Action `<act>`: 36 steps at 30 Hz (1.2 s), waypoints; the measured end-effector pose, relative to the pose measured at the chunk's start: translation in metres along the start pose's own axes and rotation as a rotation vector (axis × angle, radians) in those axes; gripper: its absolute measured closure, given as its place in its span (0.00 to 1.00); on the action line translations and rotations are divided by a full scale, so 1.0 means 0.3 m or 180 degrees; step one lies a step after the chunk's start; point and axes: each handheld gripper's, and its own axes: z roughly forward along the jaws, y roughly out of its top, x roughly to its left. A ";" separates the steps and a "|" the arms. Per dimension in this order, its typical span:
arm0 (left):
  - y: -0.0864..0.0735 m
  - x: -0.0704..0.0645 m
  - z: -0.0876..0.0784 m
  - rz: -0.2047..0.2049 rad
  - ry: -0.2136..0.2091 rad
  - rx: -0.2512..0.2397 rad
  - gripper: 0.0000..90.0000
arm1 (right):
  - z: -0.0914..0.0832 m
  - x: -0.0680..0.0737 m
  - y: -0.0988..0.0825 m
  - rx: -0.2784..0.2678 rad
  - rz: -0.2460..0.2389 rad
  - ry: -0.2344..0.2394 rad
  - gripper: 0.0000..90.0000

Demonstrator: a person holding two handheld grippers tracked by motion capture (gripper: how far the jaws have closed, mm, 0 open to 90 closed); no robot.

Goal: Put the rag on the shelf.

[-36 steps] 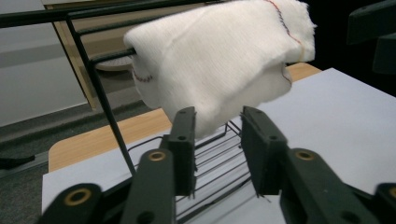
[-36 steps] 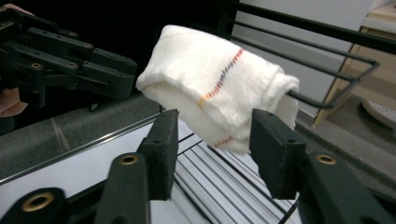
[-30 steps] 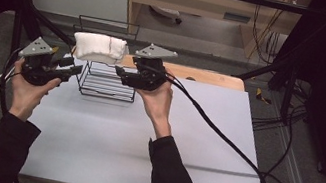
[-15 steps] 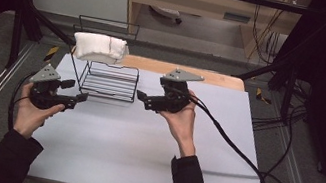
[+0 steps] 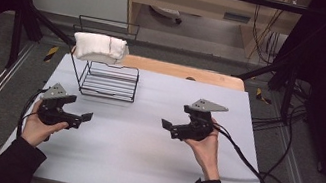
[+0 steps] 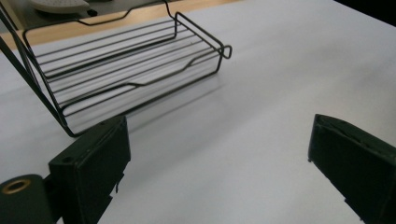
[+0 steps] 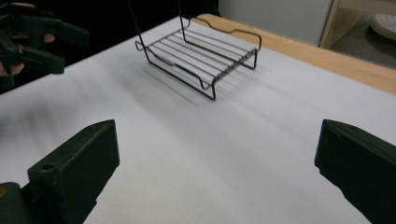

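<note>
A black wire rack (image 5: 109, 82) stands at the table's far left, with a folded white towel (image 5: 99, 47) lying on its top tier. My left gripper (image 5: 78, 109) hovers low over the white table (image 5: 137, 168), in front of the rack and apart from it. Its jaws have just been opening and stand wide with nothing between them. In the left gripper view, the left gripper (image 6: 217, 172) faces the rack's lower shelf (image 6: 126, 60). My right gripper (image 5: 173, 124) is at mid-table, right of the rack. Its jaws have also just been opening, and they hold nothing. From the right gripper (image 7: 217, 177) the rack (image 7: 205, 51) lies farther off.
A wooden strip (image 5: 189, 73) runs along the table's far edge. Black cables (image 5: 258, 174) trail from the right gripper across the table's right side and onto the floor. In the right gripper view, the left gripper (image 7: 37, 37) appears at the top left.
Both grippers have drawn back from the towel on the rack and come down toward the near table, the right one swinging rightward. Their jaws have spread. The towel stays on the rack.
</note>
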 end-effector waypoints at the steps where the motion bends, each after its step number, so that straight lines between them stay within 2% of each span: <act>1: -0.009 -0.003 0.003 0.0001 -0.0001 0.0011 0.06 | -0.011 -0.008 -0.023 0.0012 0.0015 -0.0010 0.01; 10: -0.077 -0.012 0.006 0.0005 -0.0047 0.0090 0.06 | -0.077 -0.057 -0.176 0.0201 0.0075 0.0004 0.00; 18: -0.120 -0.011 0.005 0.0036 -0.0064 0.0165 0.07 | -0.143 -0.101 -0.288 0.0254 0.0167 -0.0047 0.00; 23: -0.130 -0.011 0.006 0.0052 -0.0060 0.0161 0.07 | -0.187 -0.132 -0.350 0.0273 0.0235 -0.0096 0.00; 30: -0.147 -0.014 0.007 0.0116 -0.0073 0.0179 0.07 | -0.236 -0.154 -0.414 0.0221 0.0317 -0.0128 0.00; 36: -0.162 -0.017 0.009 0.0159 -0.0068 0.0188 0.07 | -0.258 -0.161 -0.443 0.0209 0.0386 -0.0163 0.00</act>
